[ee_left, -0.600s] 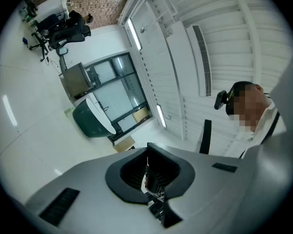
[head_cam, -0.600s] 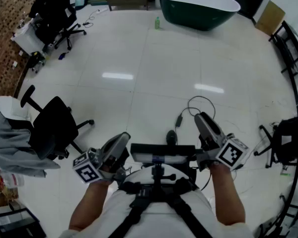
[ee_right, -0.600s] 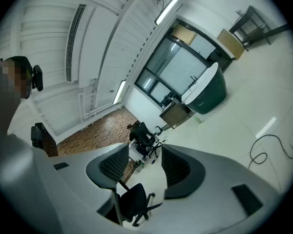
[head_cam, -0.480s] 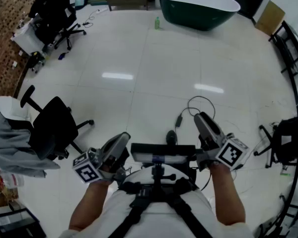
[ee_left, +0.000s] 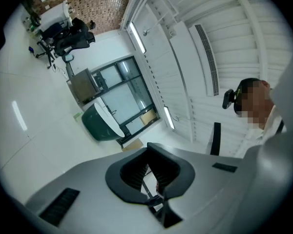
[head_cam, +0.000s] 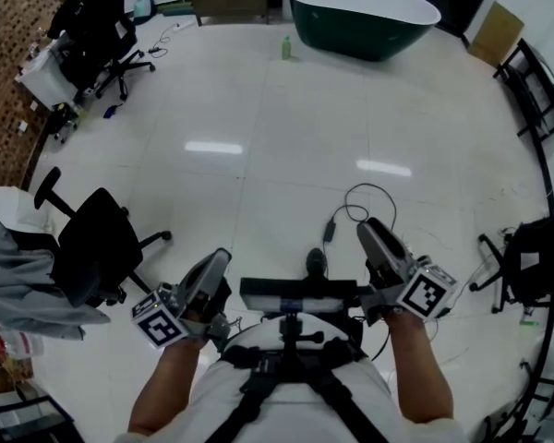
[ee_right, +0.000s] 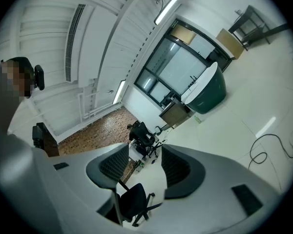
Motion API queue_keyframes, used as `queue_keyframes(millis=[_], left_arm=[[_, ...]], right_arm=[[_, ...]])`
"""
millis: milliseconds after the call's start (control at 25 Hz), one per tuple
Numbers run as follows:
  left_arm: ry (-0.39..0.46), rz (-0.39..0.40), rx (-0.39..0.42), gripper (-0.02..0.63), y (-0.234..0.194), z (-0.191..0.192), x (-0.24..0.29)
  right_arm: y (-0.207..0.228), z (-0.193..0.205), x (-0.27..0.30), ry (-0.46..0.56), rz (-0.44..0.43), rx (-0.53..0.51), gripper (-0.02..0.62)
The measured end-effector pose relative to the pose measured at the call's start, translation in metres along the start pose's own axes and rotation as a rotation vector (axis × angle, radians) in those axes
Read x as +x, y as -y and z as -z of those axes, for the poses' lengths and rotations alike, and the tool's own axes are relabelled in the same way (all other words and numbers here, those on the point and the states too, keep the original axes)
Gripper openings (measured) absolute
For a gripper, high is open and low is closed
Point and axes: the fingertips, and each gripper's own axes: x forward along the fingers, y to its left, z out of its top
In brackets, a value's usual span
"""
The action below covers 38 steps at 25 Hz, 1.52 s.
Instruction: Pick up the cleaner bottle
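**Cleaner bottle far off by the tub, both tongs empty**

The glossy white floor (head_cam: 286, 155) fills most of the head view; the dark green bathtub (head_cam: 364, 12) sits at the top of the frame; the cleaner bottle (head_cam: 285, 48) stands upright on the floor just left of it, well apart from my tongs at the bottom of the frame; the left gripper (ee_left: 147, 165) is clenched on nothing; the right gripper (ee_right: 144, 164) is released, with only floor and a distant chair showing between its jaws.

I judge the bottle to be light, stiff plastic, a little slippery and easy to topple; I would take it around the body, below the top, with a gentle squeeze; it looks small, narrow and pale green; any label or cap is too small to tell.
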Motion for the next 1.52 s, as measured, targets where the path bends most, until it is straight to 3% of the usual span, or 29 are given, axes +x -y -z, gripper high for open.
queue_keyframes(millis=[200, 360, 560, 840, 1200, 1520], left_arm=[[0.001, -0.105, 0.195, 0.0, -0.009, -0.013, 0.0], [0.009, -0.146, 0.368, 0.115, -0.004, -0.03, 0.002], [0.016, -0.167, 0.498, 0.143, 0.002, -0.042, 0.007], [0.041, -0.185, 0.528, 0.16, 0.001, -0.051, 0.002], [0.019, -0.192, 0.489, 0.16, -0.008, -0.049, -0.005], [-0.007, -0.204, 0.479, 0.16, -0.019, -0.051, 0.018]], right_arm=[[-0.006, 0.003, 0.005, -0.024, 0.011, -0.145, 0.198], [-0.011, 0.004, 0.011, -0.058, 0.069, -0.339, 0.198], [-0.016, 0.001, 0.019, -0.08, 0.096, -0.453, 0.198], [-0.018, 0.002, 0.024, -0.092, 0.105, -0.463, 0.221], [-0.016, 0.013, 0.029, -0.114, 0.112, -0.442, 0.229], [0.007, -0.004, 0.032, -0.116, 0.158, -0.424, 0.227]])
